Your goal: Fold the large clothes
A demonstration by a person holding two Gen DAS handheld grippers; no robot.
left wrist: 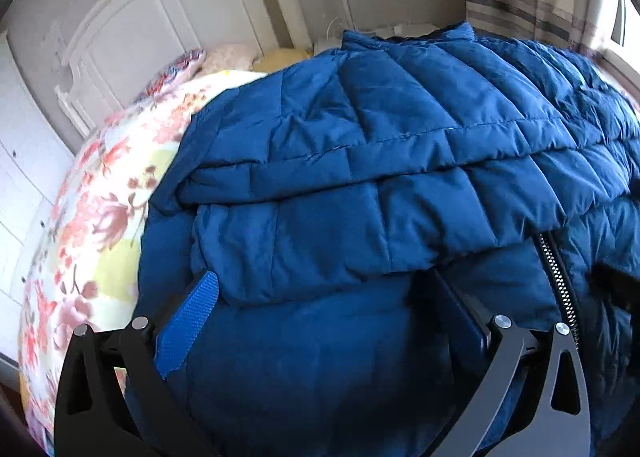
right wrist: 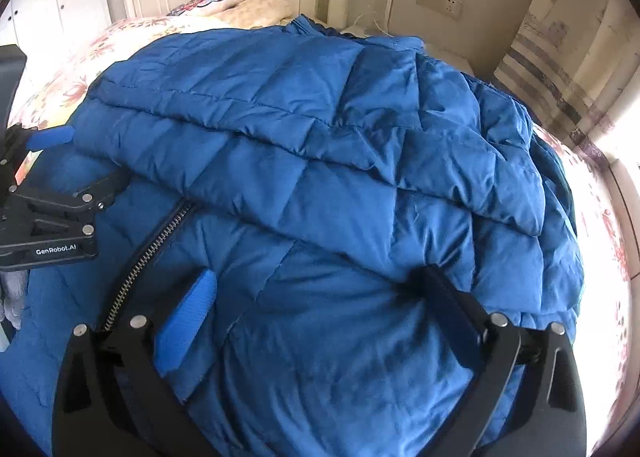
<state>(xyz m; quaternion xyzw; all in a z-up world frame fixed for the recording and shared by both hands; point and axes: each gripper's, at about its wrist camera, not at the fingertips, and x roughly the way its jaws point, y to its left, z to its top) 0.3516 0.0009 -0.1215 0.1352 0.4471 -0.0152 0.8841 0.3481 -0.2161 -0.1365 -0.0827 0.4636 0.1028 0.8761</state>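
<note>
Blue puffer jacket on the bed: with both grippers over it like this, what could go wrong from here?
1. The folded-over sleeves on the blue puffer jacket look puffy and loose, so they may spring or slide back.
2. The zipper lies exposed between the open left gripper and the open right gripper; a finger could snag its teeth.
3. The jacket's edge nears the side of the floral bedspread and might slip off.
</note>
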